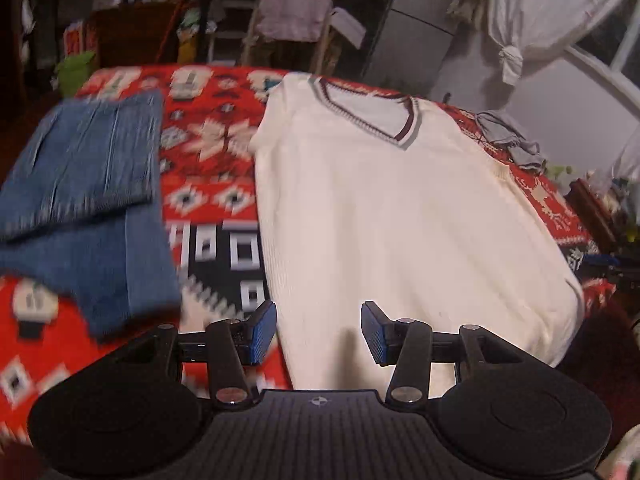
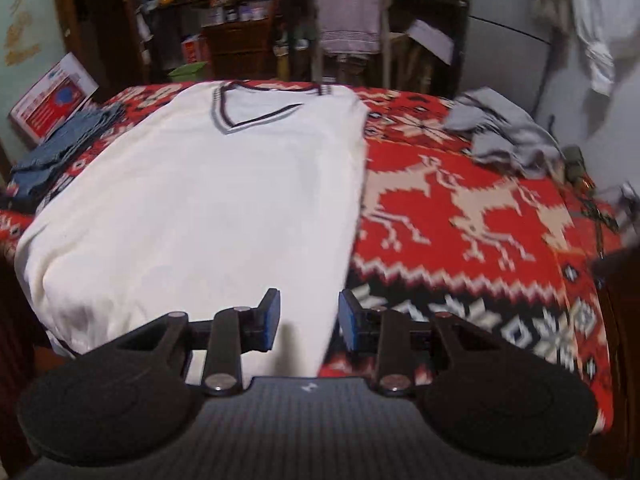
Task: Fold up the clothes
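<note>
A cream V-neck sweater (image 1: 380, 216) with a maroon and grey collar lies flat on the red patterned blanket (image 1: 208, 148), sides tucked in, hem toward me. My left gripper (image 1: 319, 332) hovers open over the hem's left corner, nothing between its blue pads. In the right wrist view the same sweater (image 2: 208, 200) fills the left half, and my right gripper (image 2: 308, 326) stands open above the hem's right corner. Neither gripper holds cloth.
Folded blue jeans (image 1: 80, 208) lie left of the sweater on the blanket. A crumpled grey garment (image 2: 504, 136) sits at the far right of the bed. Beyond the bed stand a chair draped with cloth (image 2: 348, 16), cluttered shelves and a grey cabinet (image 1: 416, 28).
</note>
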`<state>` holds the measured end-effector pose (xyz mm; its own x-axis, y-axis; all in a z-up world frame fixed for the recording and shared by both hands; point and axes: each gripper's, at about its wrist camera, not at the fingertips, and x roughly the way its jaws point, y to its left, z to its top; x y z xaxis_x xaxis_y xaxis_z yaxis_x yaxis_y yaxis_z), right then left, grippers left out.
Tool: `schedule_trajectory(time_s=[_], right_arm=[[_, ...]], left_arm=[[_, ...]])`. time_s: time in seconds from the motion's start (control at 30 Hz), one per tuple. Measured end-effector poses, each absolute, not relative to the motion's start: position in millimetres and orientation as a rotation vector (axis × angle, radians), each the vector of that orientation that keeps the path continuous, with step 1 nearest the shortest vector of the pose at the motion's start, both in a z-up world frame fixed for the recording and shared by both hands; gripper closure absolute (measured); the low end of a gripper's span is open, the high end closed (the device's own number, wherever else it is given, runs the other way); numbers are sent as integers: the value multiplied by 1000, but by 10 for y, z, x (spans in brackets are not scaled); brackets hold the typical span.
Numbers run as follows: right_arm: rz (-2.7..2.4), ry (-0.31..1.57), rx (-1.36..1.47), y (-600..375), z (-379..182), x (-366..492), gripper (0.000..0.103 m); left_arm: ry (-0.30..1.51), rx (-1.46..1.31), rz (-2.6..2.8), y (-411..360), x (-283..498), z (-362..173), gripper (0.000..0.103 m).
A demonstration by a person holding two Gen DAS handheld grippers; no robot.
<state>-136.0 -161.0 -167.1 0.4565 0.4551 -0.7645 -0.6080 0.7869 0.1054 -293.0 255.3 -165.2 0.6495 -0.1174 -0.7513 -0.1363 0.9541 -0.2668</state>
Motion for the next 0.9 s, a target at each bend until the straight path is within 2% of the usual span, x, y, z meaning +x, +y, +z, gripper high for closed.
schedule_trajectory(time_s=[0.27, 0.33, 0.37, 0.4, 0.43, 0.47, 0.9], right_arm=[[581, 936, -131, -1817, -1838, -1516, 67], [589, 953, -109, -1814, -1873, -1529, 70], [594, 961, -98, -1813, -1890, -1536, 81], [598, 969, -86, -1811, -1908, -1543, 89], [603, 977, -75, -1810, -1925, -1549, 95], [608, 974, -72, -1810, -1912, -1566, 100], [731, 920, 43, -1848, -1235, -1562, 100]], left_arm=[[912, -362, 19, 2511, -2989, -1853, 58], [909, -361, 17, 2496, -2983, -1855, 61], [913, -359, 20, 2494, -2978, -1859, 66], [916, -357, 23, 2491, -2972, -1862, 88], [918, -359, 24, 2492, -2974, -1866, 97], [919, -369, 23, 2497, -2986, -1872, 97], [867, -468, -89, 2518, -3054, -1272, 97]])
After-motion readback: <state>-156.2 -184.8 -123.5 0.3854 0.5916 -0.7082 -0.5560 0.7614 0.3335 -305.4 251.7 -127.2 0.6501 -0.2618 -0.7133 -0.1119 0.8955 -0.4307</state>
